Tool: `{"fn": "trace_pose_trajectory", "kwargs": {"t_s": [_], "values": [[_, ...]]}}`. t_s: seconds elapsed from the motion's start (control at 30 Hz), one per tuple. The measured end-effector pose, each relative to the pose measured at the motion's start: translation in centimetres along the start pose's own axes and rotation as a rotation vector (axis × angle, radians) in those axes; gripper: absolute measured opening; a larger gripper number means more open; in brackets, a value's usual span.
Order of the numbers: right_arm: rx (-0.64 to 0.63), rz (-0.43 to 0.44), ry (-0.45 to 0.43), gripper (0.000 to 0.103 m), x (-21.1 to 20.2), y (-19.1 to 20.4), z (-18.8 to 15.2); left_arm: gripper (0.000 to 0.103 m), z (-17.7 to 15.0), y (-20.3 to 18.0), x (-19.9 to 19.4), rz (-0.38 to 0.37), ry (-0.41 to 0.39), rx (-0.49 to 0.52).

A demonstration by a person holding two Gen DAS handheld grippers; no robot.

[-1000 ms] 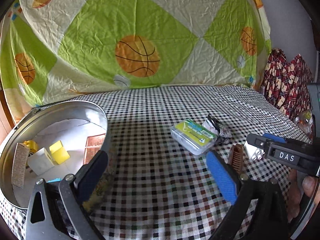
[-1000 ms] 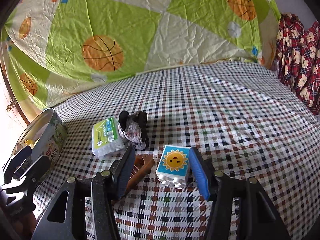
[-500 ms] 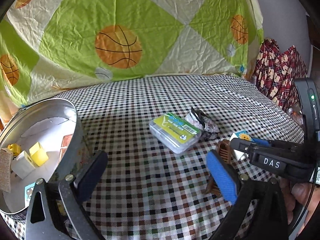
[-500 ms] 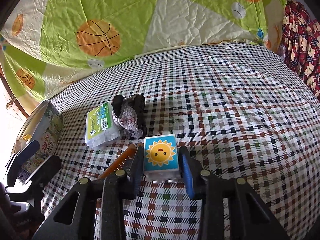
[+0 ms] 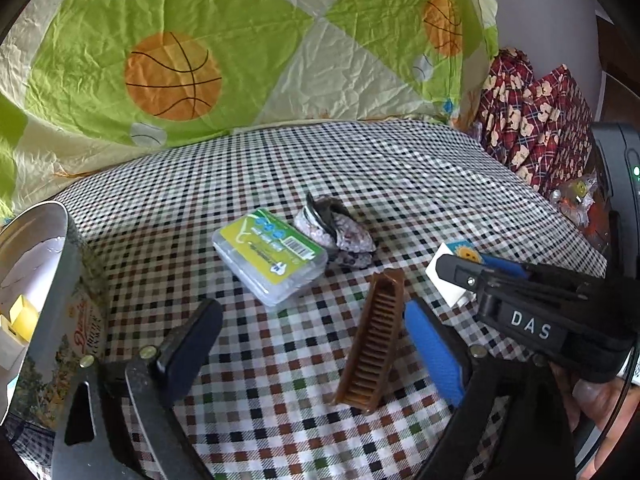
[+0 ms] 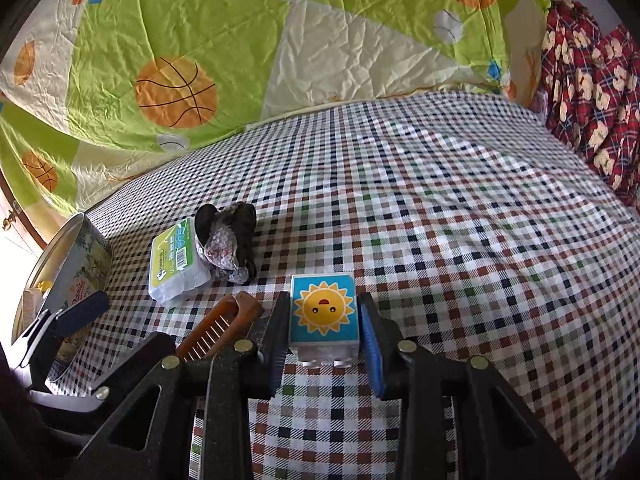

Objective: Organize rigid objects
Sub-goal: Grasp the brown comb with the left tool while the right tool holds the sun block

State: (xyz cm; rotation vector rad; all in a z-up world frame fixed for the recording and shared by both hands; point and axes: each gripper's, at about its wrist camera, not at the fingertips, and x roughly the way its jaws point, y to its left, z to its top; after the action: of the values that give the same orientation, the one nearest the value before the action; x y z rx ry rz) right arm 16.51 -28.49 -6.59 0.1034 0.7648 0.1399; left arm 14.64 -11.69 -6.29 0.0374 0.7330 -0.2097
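My right gripper (image 6: 323,342) is shut on a white toy block with a blue sun face (image 6: 323,314); the block also shows in the left wrist view (image 5: 454,276), between the right gripper's jaws. My left gripper (image 5: 310,344) is open and empty over the checked cloth. A brown comb (image 5: 374,342) lies between its fingers, close to the blue right pad (image 5: 434,354); the comb also shows in the right wrist view (image 6: 218,328). A clear plastic box with a green label (image 5: 270,258) lies beyond, touching a crumpled dark cloth pouch (image 5: 338,234).
A round metal tin (image 5: 38,280) stands at the left with a yellow block (image 5: 22,316) inside. A basketball-print sheet (image 5: 240,40) hangs behind the table. Red patterned fabric (image 5: 536,120) lies at the far right. The checked cloth (image 6: 460,208) stretches to the right.
My right gripper has closed on the sun block. My left gripper has moved right, away from the tin, and now has the comb between its open fingers.
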Motion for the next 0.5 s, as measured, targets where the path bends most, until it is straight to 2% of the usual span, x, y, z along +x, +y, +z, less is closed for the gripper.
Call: {"fn": "trace_pose_trajectory", "kwargs": {"t_s": [0.27,0.43,0.5], "values": [[0.029,0.002,-0.005,0.035,0.0,-0.4,0.1,0.08,0.0,-1.0,1.6,-0.036,0.082,0.029],[0.014,-0.012,-0.003,0.035,0.1,-0.1,0.1,0.077,-0.1,-0.9,2.7,-0.063,0.138,0.022],[0.009,-0.014,-0.001,0.035,0.1,0.0,0.1,0.071,-0.1,-0.7,2.9,-0.078,0.151,0.012]]}}
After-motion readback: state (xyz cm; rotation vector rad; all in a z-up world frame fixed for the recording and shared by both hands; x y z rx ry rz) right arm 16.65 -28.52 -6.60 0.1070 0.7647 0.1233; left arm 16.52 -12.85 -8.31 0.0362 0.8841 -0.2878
